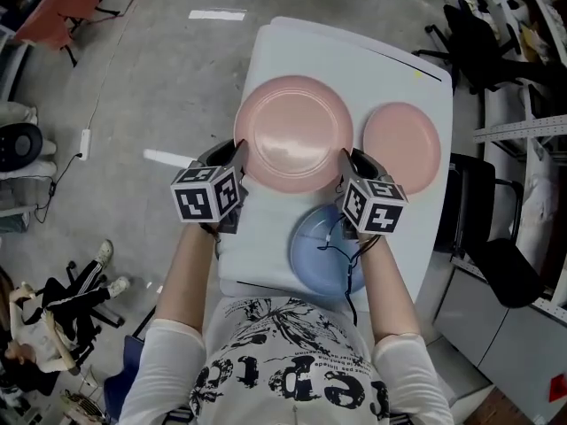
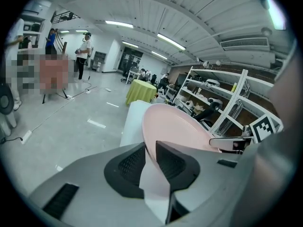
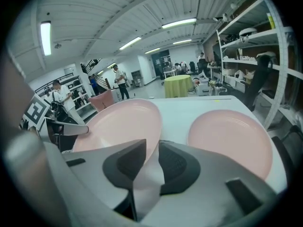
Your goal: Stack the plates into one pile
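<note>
Both grippers hold a large pink plate (image 1: 292, 131) over the white table (image 1: 354, 56). My left gripper (image 1: 239, 162) is shut on its left rim, and the right gripper (image 1: 347, 168) is shut on its right rim. In the left gripper view the rim of the large pink plate (image 2: 175, 126) runs between the pads of the left gripper (image 2: 151, 157). The right gripper view shows the same plate (image 3: 118, 122) pinched by the right gripper (image 3: 154, 157). A smaller pink plate (image 1: 403, 146) (image 3: 232, 136) lies on the table to the right. A blue plate (image 1: 314, 251) lies near the table's front edge, partly under my right gripper.
Black chairs (image 1: 483, 206) and metal shelving (image 1: 532, 131) stand close along the table's right side. Bare grey floor (image 1: 133, 87) lies to the left, with a power strip (image 1: 85, 142) on it. People (image 2: 84, 56) and a green-covered table (image 2: 140, 91) are far off.
</note>
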### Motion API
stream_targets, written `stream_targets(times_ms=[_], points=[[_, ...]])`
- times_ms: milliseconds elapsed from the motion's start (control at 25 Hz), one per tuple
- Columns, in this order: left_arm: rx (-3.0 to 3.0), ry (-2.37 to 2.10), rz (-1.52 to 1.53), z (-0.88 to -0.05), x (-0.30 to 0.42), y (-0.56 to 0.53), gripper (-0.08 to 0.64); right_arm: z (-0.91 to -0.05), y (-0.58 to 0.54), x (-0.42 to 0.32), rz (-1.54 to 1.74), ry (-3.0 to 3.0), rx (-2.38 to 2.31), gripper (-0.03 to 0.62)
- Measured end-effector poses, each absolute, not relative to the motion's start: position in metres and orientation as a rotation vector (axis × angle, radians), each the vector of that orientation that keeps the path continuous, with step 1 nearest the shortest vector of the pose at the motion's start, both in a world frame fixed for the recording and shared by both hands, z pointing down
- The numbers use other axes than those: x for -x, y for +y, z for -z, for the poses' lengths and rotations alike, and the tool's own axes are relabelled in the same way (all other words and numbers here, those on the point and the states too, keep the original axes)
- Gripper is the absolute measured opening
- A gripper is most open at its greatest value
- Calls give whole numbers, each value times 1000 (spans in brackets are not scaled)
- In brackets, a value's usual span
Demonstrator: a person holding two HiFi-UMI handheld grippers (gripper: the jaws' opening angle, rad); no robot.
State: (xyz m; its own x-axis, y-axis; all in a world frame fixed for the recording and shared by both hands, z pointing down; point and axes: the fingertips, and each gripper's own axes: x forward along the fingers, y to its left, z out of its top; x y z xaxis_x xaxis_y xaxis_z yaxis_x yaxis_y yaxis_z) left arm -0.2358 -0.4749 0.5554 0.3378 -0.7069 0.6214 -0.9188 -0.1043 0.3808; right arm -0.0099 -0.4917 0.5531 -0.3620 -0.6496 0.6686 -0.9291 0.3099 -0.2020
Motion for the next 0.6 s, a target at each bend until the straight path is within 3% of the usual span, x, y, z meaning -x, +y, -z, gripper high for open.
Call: stream_targets(times_ms=[600], points=[[-1912,-1456,-336,-509,173,-326,78,-520,-341,-54,-788,-2131,-1432,84]])
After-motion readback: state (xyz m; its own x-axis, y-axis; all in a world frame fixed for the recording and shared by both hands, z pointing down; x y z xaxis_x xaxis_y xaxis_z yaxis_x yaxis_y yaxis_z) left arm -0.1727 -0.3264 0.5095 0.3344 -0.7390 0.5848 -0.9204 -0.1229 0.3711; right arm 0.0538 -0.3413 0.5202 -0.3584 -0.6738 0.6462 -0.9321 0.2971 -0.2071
